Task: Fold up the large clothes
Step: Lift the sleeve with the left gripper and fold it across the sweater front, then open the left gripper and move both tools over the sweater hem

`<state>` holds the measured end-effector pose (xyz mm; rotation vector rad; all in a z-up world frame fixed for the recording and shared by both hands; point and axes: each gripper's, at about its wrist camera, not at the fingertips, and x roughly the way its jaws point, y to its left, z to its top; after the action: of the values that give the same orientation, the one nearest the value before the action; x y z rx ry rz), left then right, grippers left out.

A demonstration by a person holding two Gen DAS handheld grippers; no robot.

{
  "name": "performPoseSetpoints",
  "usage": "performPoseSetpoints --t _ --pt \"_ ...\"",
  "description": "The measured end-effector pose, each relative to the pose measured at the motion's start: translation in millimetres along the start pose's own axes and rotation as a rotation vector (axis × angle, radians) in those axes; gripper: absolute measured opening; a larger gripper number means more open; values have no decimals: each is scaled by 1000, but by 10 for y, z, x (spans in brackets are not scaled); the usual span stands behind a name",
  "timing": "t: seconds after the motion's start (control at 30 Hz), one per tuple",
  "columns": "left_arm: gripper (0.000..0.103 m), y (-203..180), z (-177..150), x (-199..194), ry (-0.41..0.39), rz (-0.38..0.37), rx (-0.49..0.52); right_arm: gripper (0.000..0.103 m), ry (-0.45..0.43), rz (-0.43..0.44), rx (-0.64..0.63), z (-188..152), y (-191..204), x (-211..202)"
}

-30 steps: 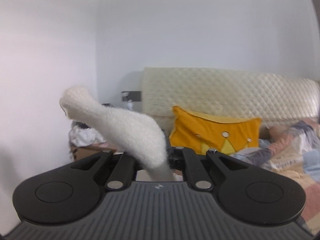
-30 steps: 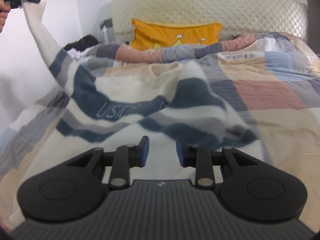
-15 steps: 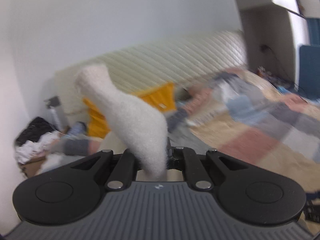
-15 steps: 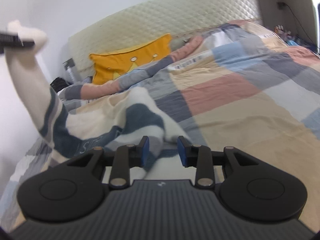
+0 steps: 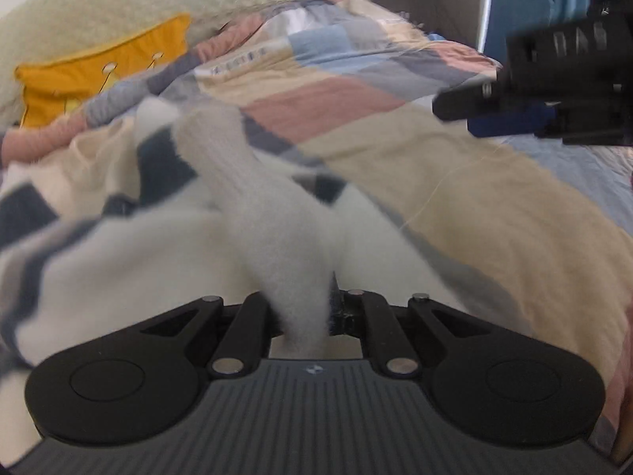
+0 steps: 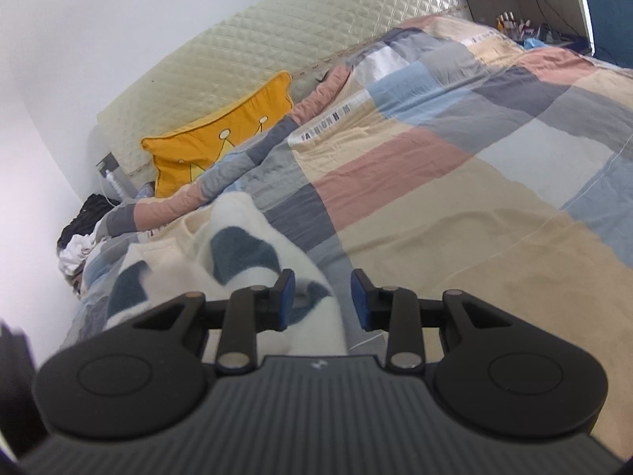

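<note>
over the bed (image 6: 455, 237), near its left edge toward the pillow end, my left tool (image 5: 302, 312) is clamped tight on the white cuff of the sweater sleeve (image 5: 277, 237), with the fluffy fabric bunched up between its fingers. the striped sweater (image 5: 99, 237) itself lies spread on the patchwork quilt (image 5: 474, 198), on the side of the bed by the wall, below the yellow pillow (image 6: 221, 146).

i judge the step in hand to be folding this sleeve inward across the body of the sweater. the left tool tips downward toward the cloth, so the cuff looks close to where it should land. next i would need to lay the sleeve flat over the chest and only then let go, keeping it from twisting.

my right tool (image 6: 322, 299) points down along the bed with its fingers apart. a fold of the sweater sits between the blue pads (image 6: 285, 297), but they are not pressing on it. from the left view that tool (image 5: 554, 91) hangs above the quilt, off to the right, apart from the sleeve.
</note>
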<state>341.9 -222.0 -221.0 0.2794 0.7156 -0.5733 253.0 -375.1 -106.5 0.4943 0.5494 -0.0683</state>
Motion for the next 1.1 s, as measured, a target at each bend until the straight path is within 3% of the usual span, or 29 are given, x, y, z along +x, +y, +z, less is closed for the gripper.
performPoseSetpoints --t 0.1,0.17,0.23,0.3,0.4,0.5,0.67,0.8,1.1 --pt "10 55 -46 -36 5 -16 -80 35 14 2 -12 -29 31 41" --pt "17 134 7 -140 14 -41 -104 35 22 7 -21 -44 51 45" --pt "39 213 8 -297 23 -80 -134 35 28 12 -24 -61 66 33" --pt "49 321 112 -543 28 -89 -172 35 34 8 -47 -97 103 19" --pt "52 402 13 -961 1 -82 -210 35 37 10 -74 -151 166 -30" --pt "54 509 -142 -1312 -32 -30 -253 35 21 35 -82 -176 227 -110" --pt "54 776 -439 -1649 -72 53 -351 35 -3 75 -117 -214 355 -193" --pt "54 1000 -620 -1692 -63 112 -423 36 -5 101 -170 -301 521 -201" --pt "54 1333 -785 -1501 1 173 -504 35 154 103 -345 -717 942 163"
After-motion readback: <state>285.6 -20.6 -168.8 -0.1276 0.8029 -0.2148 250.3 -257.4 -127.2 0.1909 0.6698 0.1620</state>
